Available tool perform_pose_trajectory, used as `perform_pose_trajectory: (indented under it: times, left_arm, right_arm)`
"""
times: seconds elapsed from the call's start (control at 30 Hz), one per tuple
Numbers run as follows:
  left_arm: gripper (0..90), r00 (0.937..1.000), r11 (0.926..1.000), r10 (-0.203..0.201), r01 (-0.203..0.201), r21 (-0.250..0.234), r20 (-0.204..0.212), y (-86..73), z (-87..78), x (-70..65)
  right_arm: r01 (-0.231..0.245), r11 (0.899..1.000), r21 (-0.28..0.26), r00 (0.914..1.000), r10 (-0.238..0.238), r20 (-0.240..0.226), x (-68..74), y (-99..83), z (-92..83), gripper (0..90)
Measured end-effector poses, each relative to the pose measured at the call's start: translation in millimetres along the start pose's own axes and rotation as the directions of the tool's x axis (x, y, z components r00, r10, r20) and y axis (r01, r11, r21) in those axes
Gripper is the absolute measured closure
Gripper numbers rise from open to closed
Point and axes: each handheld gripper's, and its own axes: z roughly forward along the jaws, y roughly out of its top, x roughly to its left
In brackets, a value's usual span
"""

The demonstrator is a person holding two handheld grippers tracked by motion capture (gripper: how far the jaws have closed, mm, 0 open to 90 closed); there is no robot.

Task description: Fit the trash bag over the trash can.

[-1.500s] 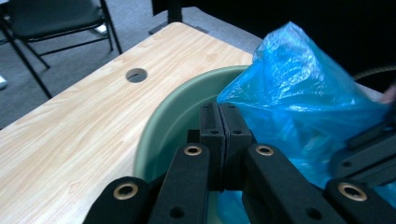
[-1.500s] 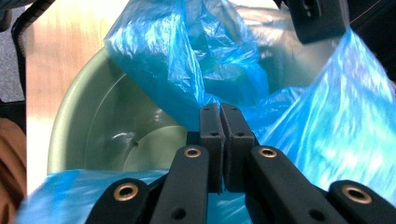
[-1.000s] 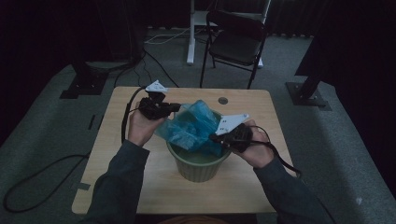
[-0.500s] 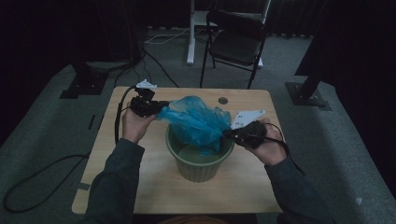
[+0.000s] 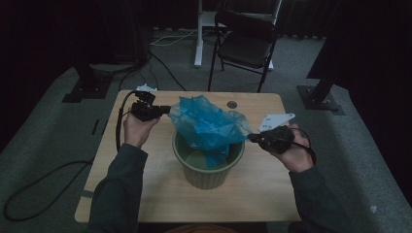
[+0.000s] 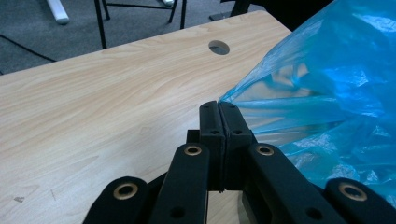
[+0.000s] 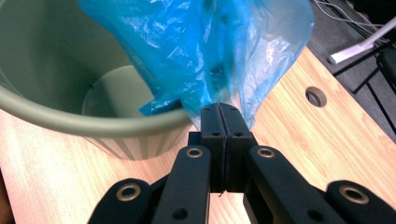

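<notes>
Both my hands have pulled apart since a sec ago: my left gripper [image 5: 163,109] has gone out to the far-left side of the green bin [image 5: 208,165] and my right gripper [image 5: 253,138] out past its right rim, so the blue plastic bag [image 5: 206,121] that was bunched over the bin is now stretched wide above its mouth, w/ the lower part hanging down inside. To me that means the bag's mouth is opening up, and the next bit is prob. to bring the edges down over the rim, which isn't done yet. Left fingers [image 6: 211,122] are pressed fully together on a corner of the bag [image 6: 327,102]; right fingers [image 7: 212,122] likewise clamped tight on another pinch of the film [image 7: 201,56], just beside the bin's rim [image 7: 93,122]. Bin stands on the tabletop [image 5: 145,165], about mid, nearer my side. Hard to tell: whether I've got one layer or both in each pinch, as the film vanishes between the pads; how deep the bag's bottom reaches in the bin, since folds cover it; room's dark, far edge of the bag's mouth is hidden behind its own bulge.
</notes>
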Motion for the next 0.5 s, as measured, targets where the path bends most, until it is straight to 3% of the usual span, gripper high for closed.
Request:
perform_pose_trajectory:
  times: [0.2, 0.37, 0.5]
  left_arm:
    - [89.2, 0.9997, 0.9997, -0.025, 0.025, 0.003, -0.007, -4.1, 1.5, 7.0]
    - [89.3, 0.9998, 0.9997, -0.017, 0.017, 0.017, -0.009, -5.8, 4.7, 5.5]
    - [89.2, 0.9999, 0.9998, -0.002, 0.001, 0.022, 0.014, -5.5, 9.0, 0.8]
  right_arm:
    - [-0.023, 1.0, 0.005, 0.9997, 0.023, 0.005, -5.3, -6.3, -2.2, 89.8]
    - [-0.036, 0.999, 0.017, 0.9993, 0.036, -0.008, -6.7, -9.9, 3.0, 89.8]
    - [-0.051, 0.998, 0.021, 0.9984, 0.051, -0.023, -7.9, -10.7, 11.6, 89.5]
